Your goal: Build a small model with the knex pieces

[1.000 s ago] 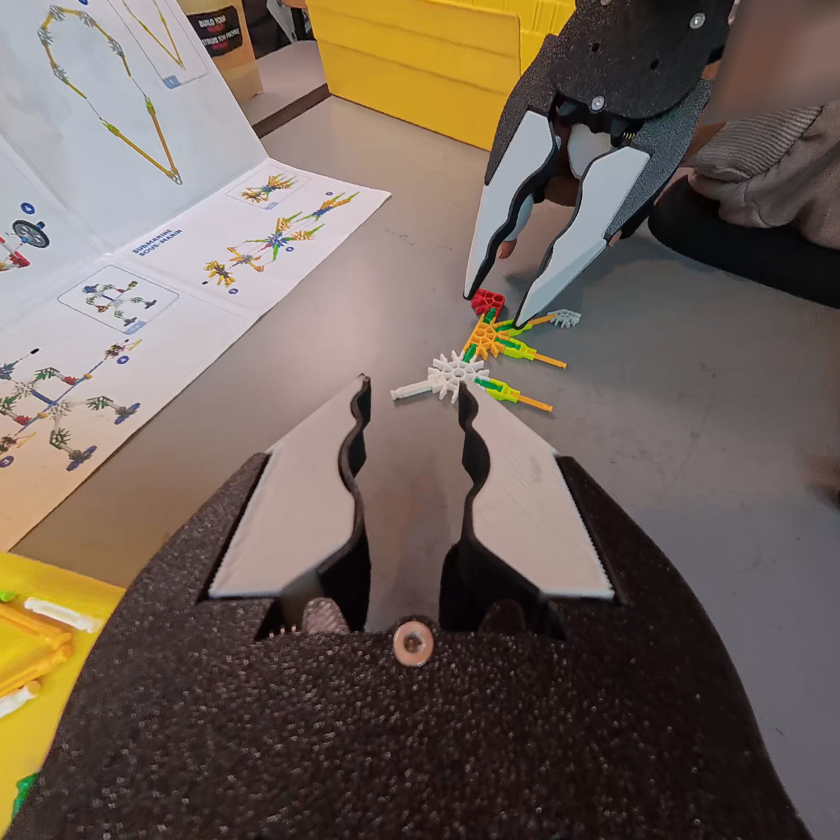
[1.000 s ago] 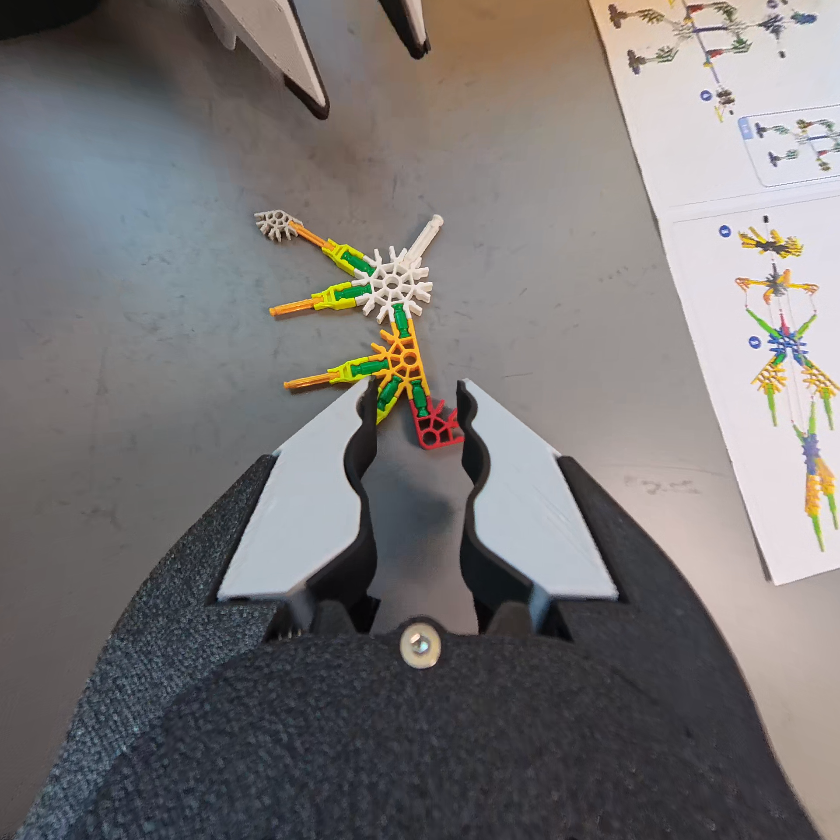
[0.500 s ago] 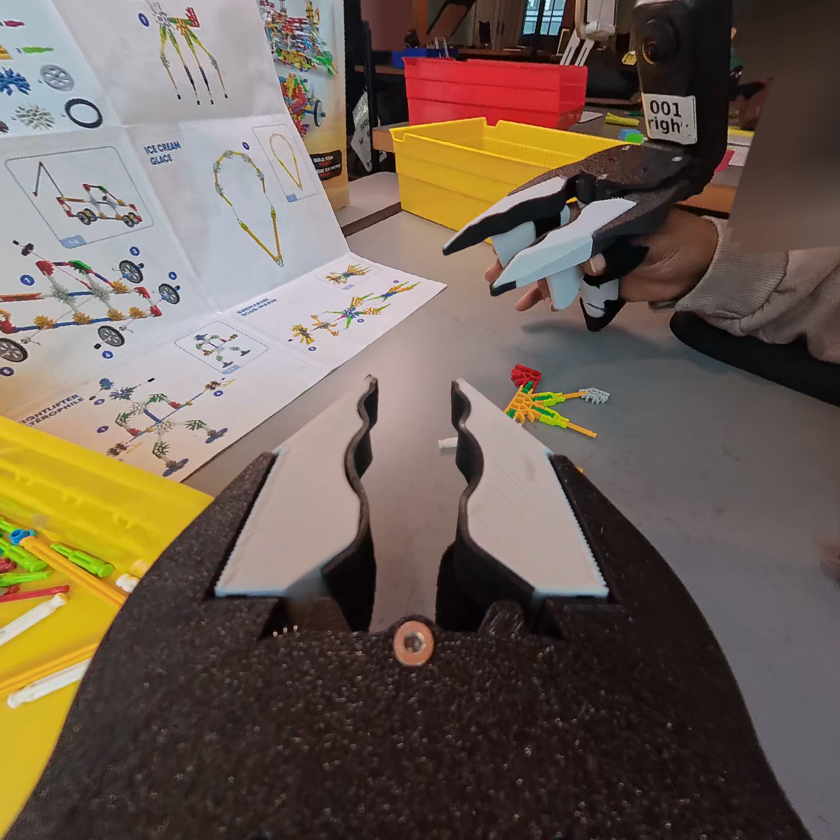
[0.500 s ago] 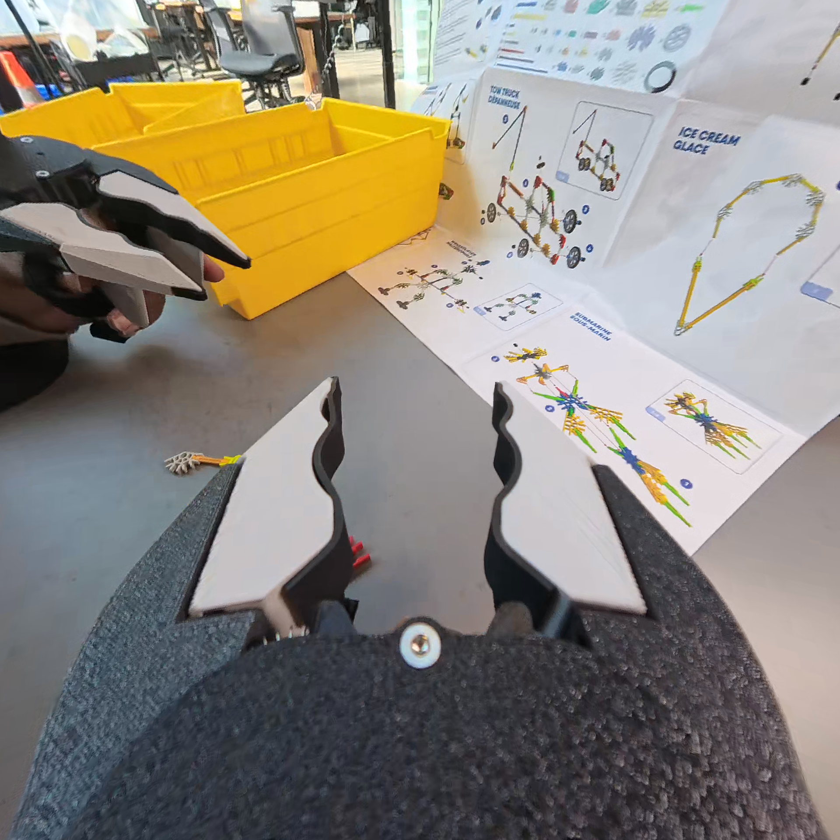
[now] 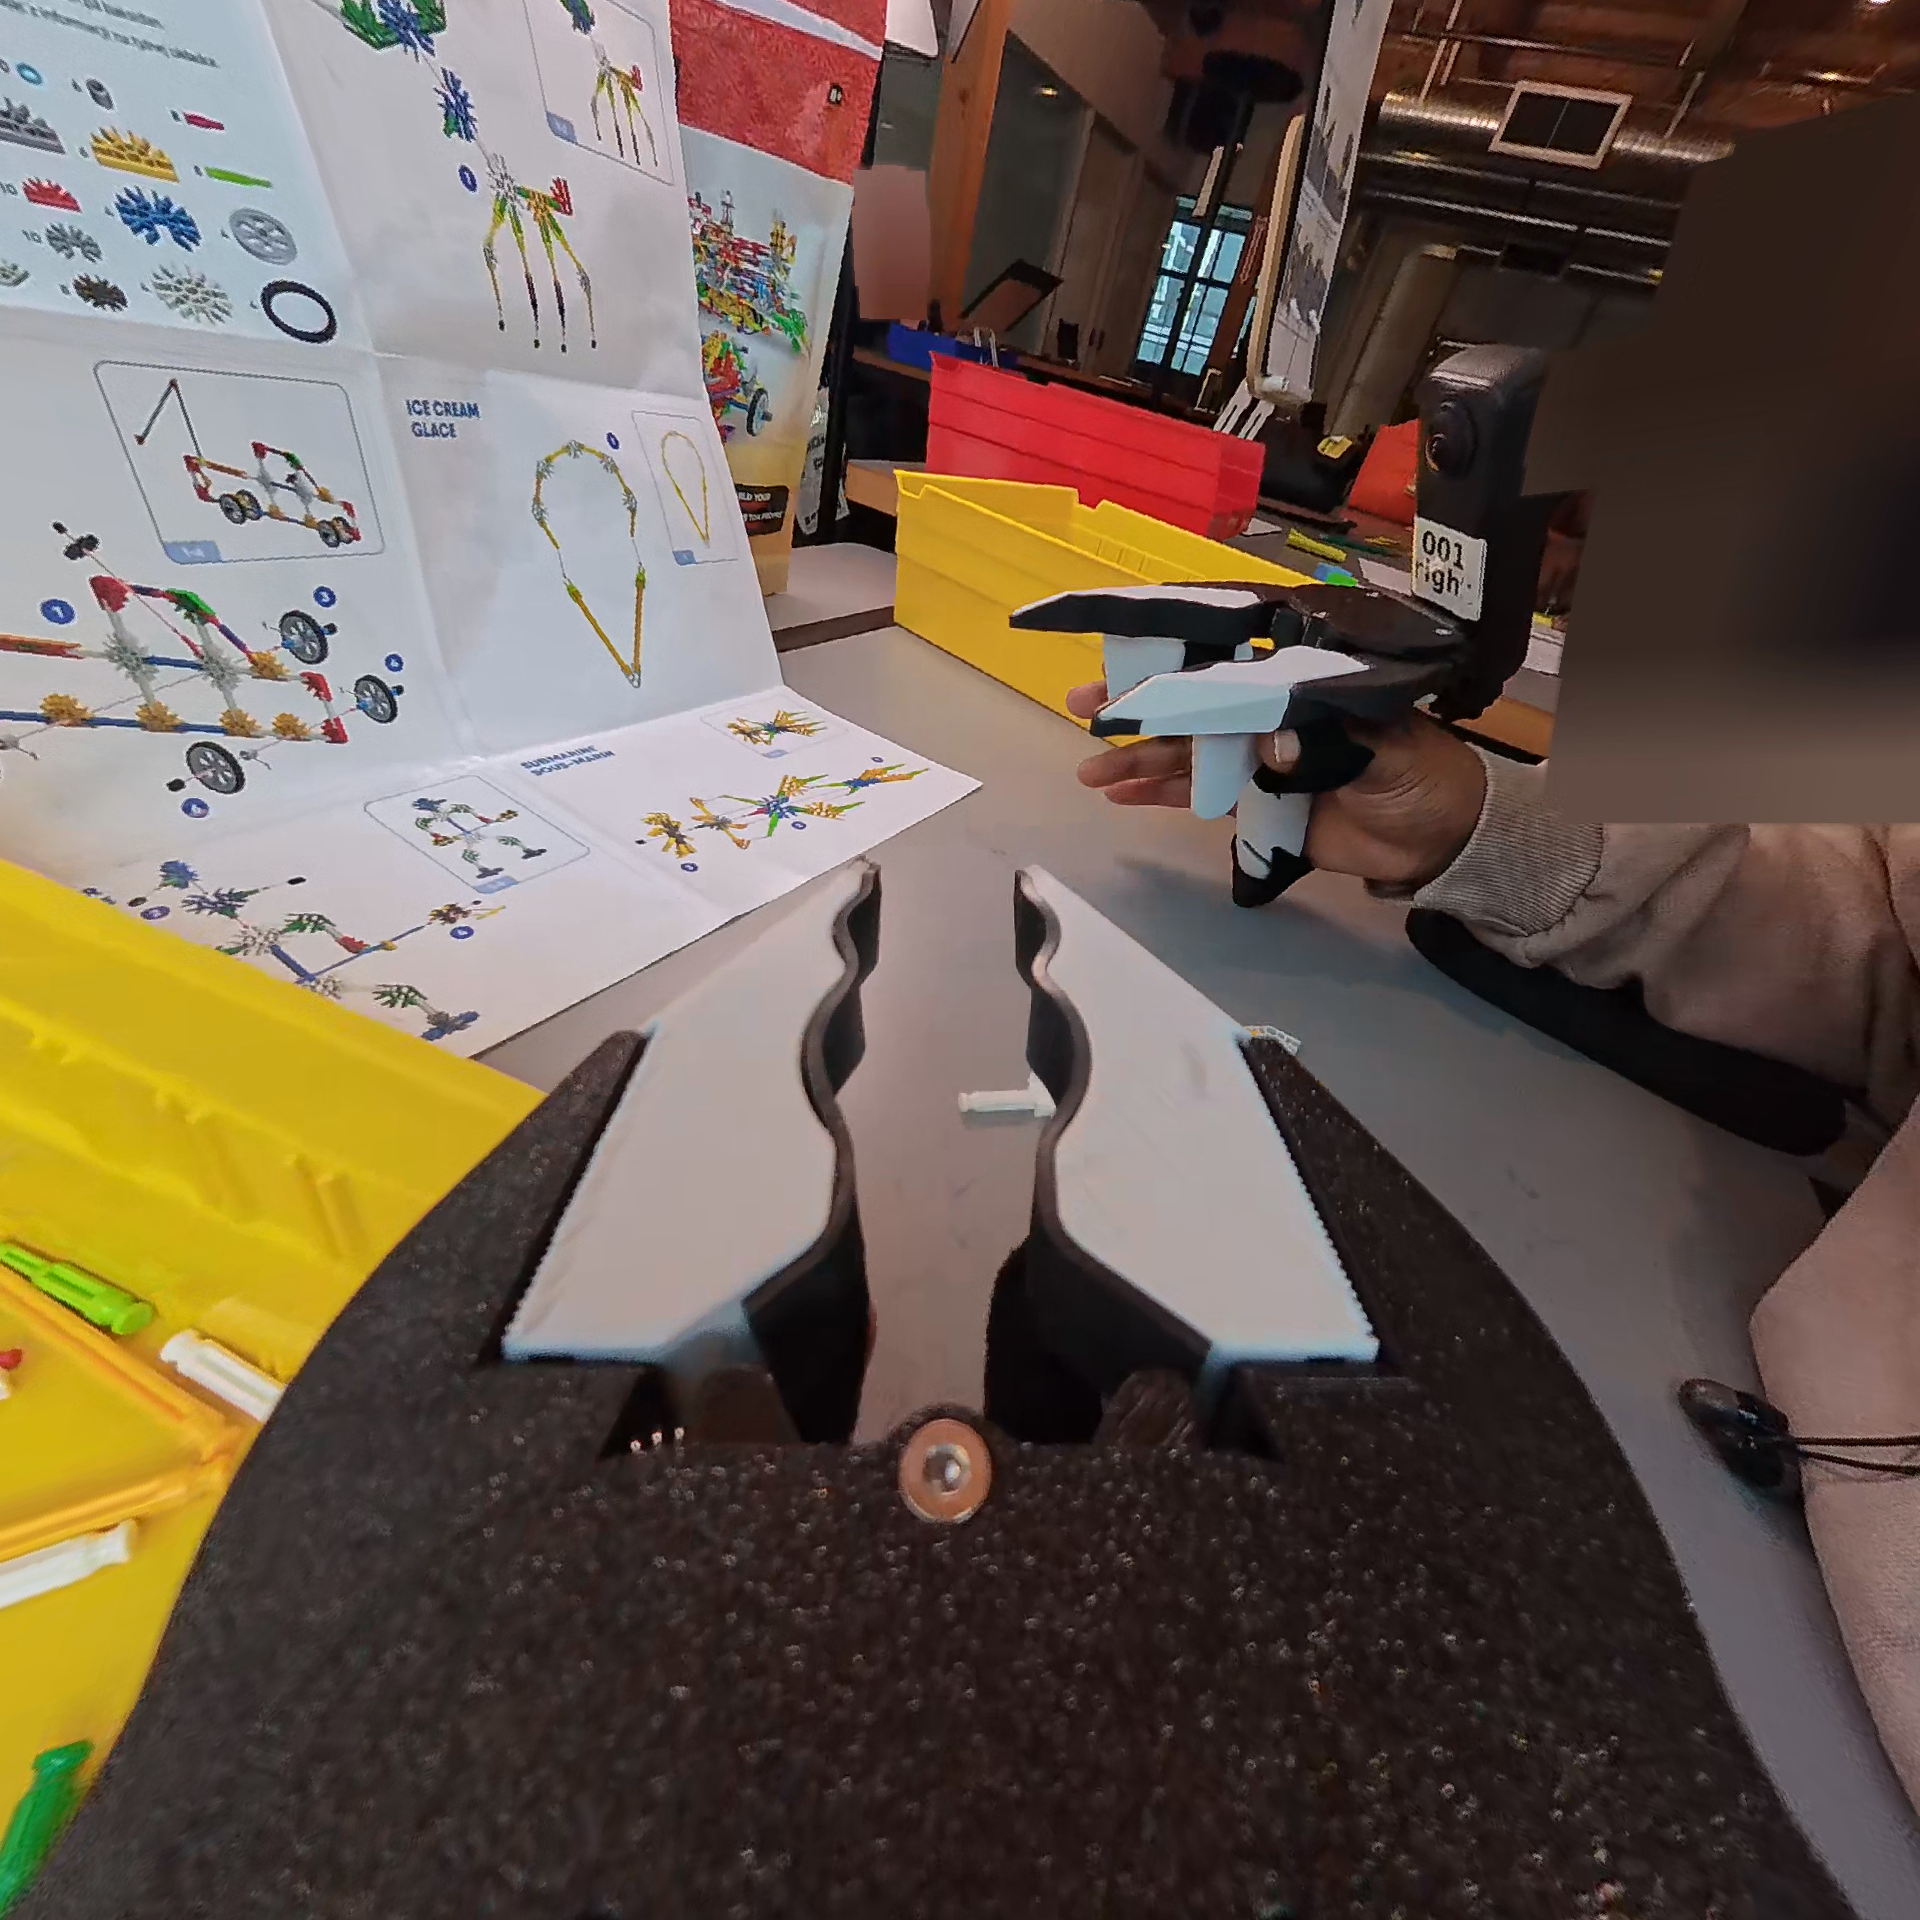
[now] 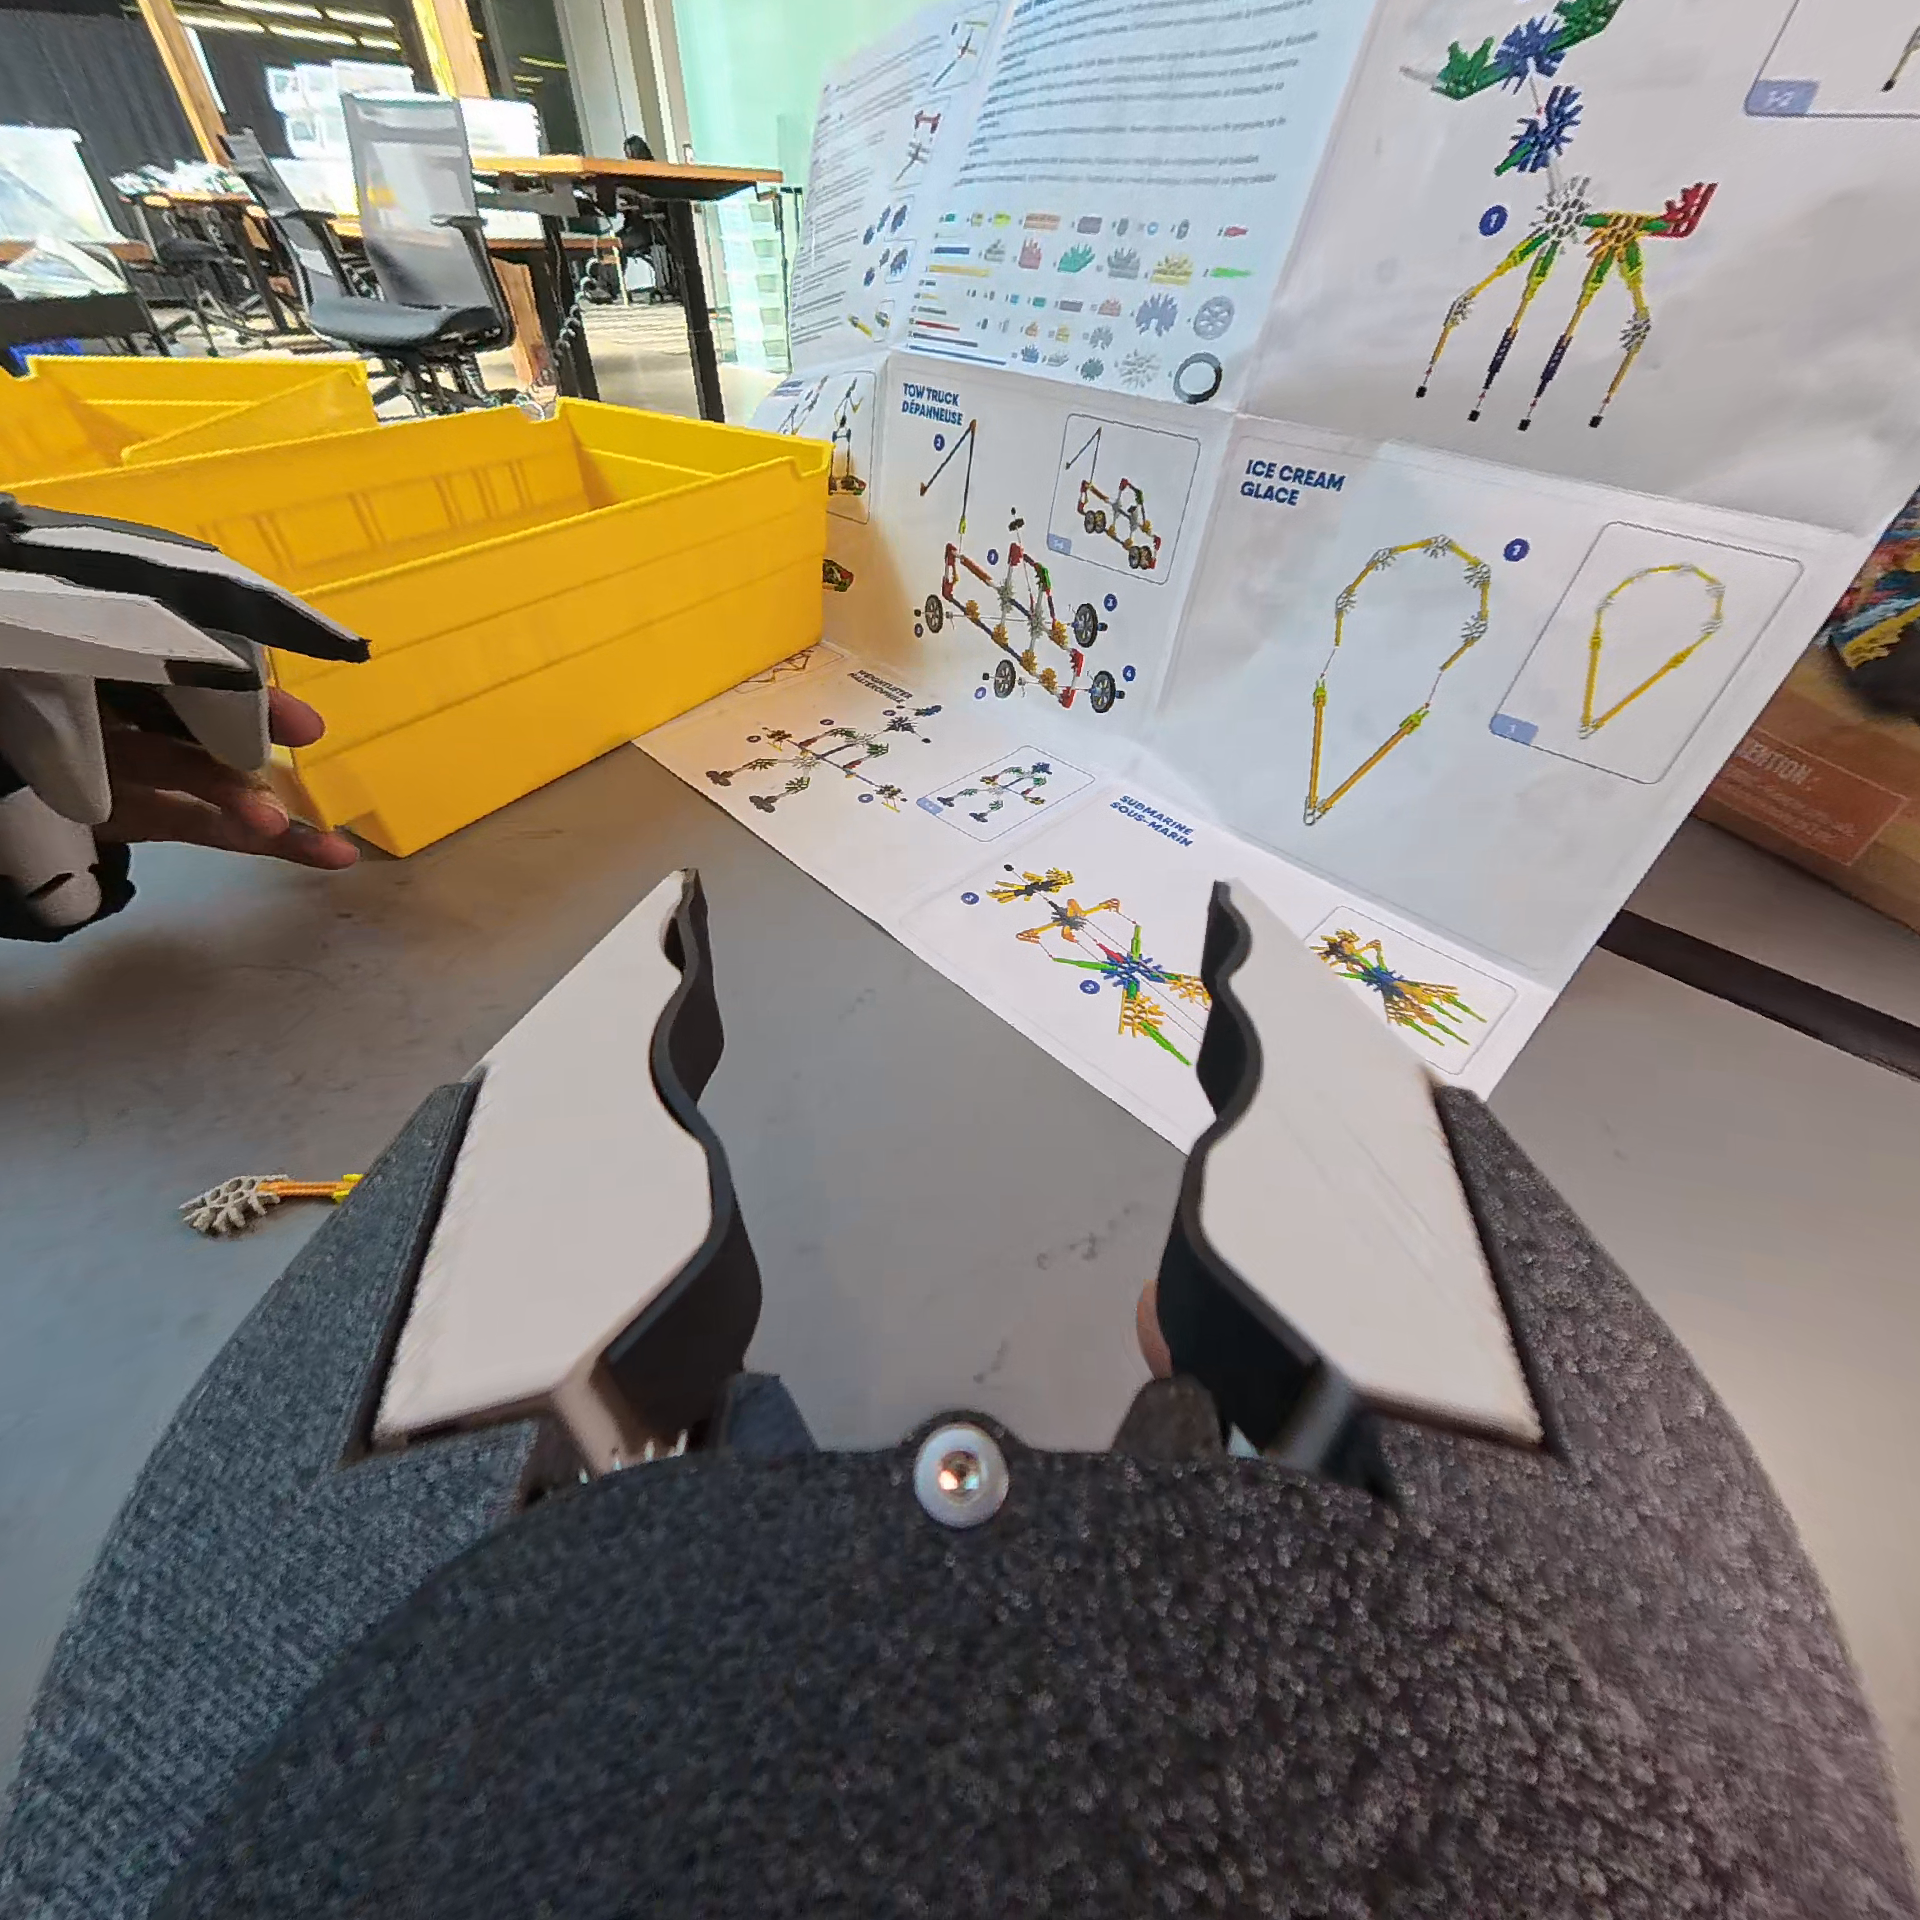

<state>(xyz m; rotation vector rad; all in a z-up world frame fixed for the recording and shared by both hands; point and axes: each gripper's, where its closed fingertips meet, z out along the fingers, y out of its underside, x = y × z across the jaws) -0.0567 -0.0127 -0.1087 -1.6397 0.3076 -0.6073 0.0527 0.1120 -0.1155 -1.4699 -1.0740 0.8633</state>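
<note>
My left gripper [image 5: 943, 902] is open and empty, raised above the grey table [image 5: 1403, 1122]. A white rod [image 5: 1000, 1102] of the small rod-and-connector model lies on the table between its fingers; the rest of the model is hidden behind the right finger. My right gripper [image 6: 951, 902] is open wide and empty, level above the table. It also shows in the left wrist view [image 5: 1081, 665], held in a hand. A grey snowflake connector on an orange rod [image 6: 241, 1203] lies left of its left finger. The left gripper's tips [image 6: 260, 634] show at the left edge.
A folded instruction sheet [image 5: 343, 582] stands and lies at the left; in the right wrist view it [image 6: 1351, 520] fills the right. A yellow bin with loose rods [image 5: 125, 1247] sits near left. Yellow bins [image 6: 540, 582] stand beyond, red bins [image 5: 1081, 447] behind them. A sleeve [image 5: 1714, 935] rests on the table.
Both grippers have lifted off the model and tilted up to level, so the model dropped out of sight beneath them. The right gripper has opened wider.
</note>
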